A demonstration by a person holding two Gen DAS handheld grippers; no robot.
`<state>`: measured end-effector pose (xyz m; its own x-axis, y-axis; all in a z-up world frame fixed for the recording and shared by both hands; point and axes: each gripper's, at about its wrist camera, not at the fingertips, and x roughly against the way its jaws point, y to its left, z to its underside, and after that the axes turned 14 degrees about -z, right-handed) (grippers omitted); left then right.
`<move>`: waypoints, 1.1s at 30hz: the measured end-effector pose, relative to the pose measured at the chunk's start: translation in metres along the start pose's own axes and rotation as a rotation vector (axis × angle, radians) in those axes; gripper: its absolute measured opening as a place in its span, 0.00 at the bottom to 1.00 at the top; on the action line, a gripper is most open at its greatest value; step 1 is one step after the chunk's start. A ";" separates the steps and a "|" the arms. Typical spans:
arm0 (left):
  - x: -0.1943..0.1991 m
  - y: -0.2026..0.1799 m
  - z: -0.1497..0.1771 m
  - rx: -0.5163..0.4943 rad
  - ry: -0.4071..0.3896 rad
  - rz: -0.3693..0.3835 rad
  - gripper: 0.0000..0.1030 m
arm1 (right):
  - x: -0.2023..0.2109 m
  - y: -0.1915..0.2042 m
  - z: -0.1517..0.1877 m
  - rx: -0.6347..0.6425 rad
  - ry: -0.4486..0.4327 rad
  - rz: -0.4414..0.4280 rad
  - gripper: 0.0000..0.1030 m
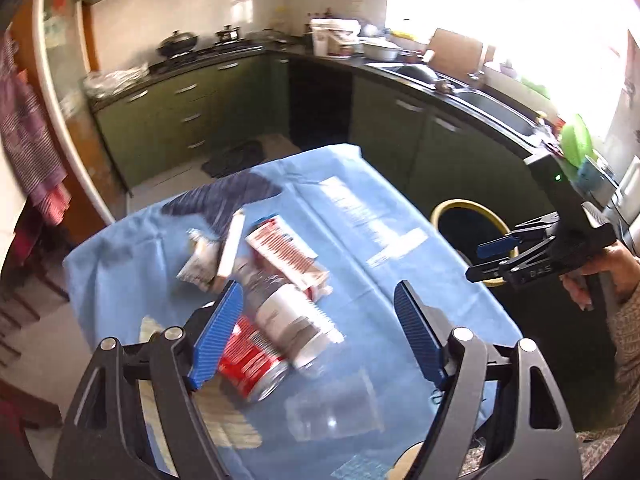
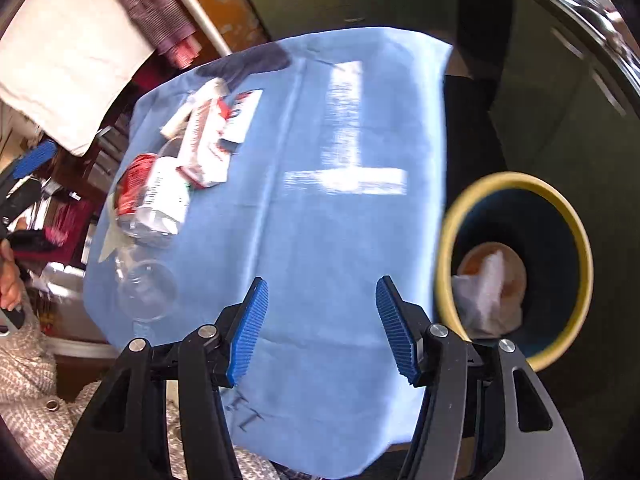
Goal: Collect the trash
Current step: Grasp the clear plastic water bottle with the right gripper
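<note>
Trash lies on a blue cloth-covered table [image 1: 360,240]: a red can [image 1: 250,364], a clear plastic bottle with a white label [image 1: 288,316], a clear plastic cup [image 1: 336,408], a red-and-white carton [image 1: 286,254] and a white wrapper [image 1: 200,262]. My left gripper [image 1: 318,332] is open above the bottle and can, holding nothing. My right gripper [image 2: 322,328] is open and empty over the table's near edge, beside a yellow-rimmed bin [image 2: 516,268] with crumpled white paper [image 2: 486,292] inside. The pile also shows in the right wrist view [image 2: 172,184].
The bin [image 1: 468,236] stands on the floor right of the table. Green kitchen cabinets [image 1: 180,116], a stove with pots [image 1: 180,46] and a sink counter [image 1: 480,96] ring the room. Cloths hang at left [image 1: 32,140].
</note>
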<state>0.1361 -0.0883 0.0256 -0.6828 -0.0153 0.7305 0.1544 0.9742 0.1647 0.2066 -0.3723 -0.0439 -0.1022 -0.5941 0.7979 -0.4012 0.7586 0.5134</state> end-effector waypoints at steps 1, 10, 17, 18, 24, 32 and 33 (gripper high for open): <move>-0.003 0.015 0.010 0.031 0.020 -0.011 0.73 | -0.012 0.015 -0.010 0.014 0.026 -0.026 0.56; -0.003 0.075 0.072 0.157 0.064 -0.020 0.74 | -0.100 0.108 -0.074 0.033 0.223 -0.036 0.63; 0.004 0.076 0.078 0.142 0.031 -0.011 0.76 | -0.141 0.115 -0.097 0.000 0.296 0.022 0.63; 0.004 0.076 0.078 0.142 0.030 -0.005 0.76 | -0.146 0.115 -0.100 -0.005 0.303 0.024 0.63; 0.002 0.075 0.082 0.135 0.030 0.001 0.77 | -0.174 0.119 -0.106 -0.014 0.369 0.047 0.63; -0.004 0.080 0.087 0.152 0.045 0.016 0.77 | -0.213 0.113 -0.105 -0.039 0.416 0.065 0.56; -0.005 0.080 0.087 0.150 0.046 0.018 0.77 | -0.216 0.113 -0.103 -0.030 0.415 0.070 0.55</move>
<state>0.0892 0.0091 -0.0225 -0.6466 -0.0048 0.7628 0.0550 0.9971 0.0529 0.2772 -0.1302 -0.1255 0.2495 -0.3872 0.8876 -0.3788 0.8045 0.4574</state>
